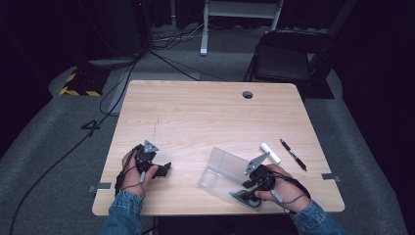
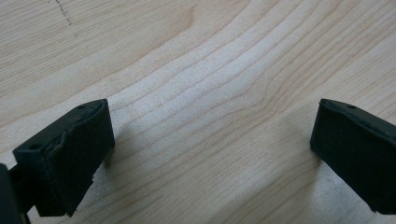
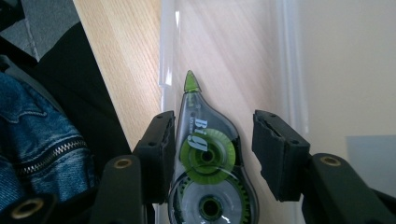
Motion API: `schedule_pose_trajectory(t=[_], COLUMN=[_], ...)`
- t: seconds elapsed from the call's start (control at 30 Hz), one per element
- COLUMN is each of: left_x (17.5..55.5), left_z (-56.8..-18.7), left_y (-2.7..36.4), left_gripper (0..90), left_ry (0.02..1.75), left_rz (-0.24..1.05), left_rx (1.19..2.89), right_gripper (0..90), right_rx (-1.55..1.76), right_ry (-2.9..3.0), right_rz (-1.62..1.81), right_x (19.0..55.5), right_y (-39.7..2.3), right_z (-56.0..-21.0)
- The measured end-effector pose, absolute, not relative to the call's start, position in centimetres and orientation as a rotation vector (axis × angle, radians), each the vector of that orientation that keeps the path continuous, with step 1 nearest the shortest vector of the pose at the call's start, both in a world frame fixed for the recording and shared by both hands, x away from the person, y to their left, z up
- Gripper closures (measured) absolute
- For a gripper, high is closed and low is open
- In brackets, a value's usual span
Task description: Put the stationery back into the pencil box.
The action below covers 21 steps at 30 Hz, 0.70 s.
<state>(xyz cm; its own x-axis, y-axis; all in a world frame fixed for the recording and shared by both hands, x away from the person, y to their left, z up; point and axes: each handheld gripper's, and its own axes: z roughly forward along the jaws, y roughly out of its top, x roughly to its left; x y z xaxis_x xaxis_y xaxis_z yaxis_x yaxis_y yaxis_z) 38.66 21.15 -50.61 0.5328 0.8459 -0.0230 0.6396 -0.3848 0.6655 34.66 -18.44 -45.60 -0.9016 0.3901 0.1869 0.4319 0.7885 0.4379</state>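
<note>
High view: wooden table [image 1: 205, 117]; clear plastic case [image 1: 221, 169] lies open nr its front edge, lid raised. Right gripper [image 1: 250, 190] sits over the case's front part; left gripper [image 1: 164, 169] rests on bare wood, well apart. White eraser [image 1: 270, 152] and black pen [image 1: 293, 154] lie to the right of the case.

Right gripper view: correction tape dispenser [image 3: 208, 163] lies in the case, betw. the jaws; left pad at its side, right pad apart, no pinch. Label reads "Big". Long axis runs along the jaws, green tip pointing away.

Left gripper view: jaws spread wide, nothing betw. them.
</note>
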Motion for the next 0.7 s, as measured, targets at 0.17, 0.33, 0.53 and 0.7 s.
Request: schedule_pose_trajectory(t=[0.17,0.33,0.53,0.7], left_x=[38.7,38.7,38.7,38.7], left_z=[-50.6,-50.6,-50.6,-50.6], left_y=[21.1,21.1,21.1,21.1], left_gripper=[0.1,0.1,0.1,0.1], left_ry=[1.198,1.198,1.198,1.197], left_rz=[0.428,0.428,0.426,0.427], left_rx=[2.148,2.148,2.148,2.148], right_gripper=[50.7,50.5,50.3,49.7], right_rx=[-0.697,-0.726,-0.776,-0.837], right_ry=[-2.902,-2.914,-2.929,-2.929], right_rz=[-0.806,-0.886,-1.017,-1.165], right_x=[34.7,34.9,35.0,35.2], right_y=[-18.9,-19.5,-20.4,-21.6], right_z=[-44.7,-43.7,-42.3,-40.7])
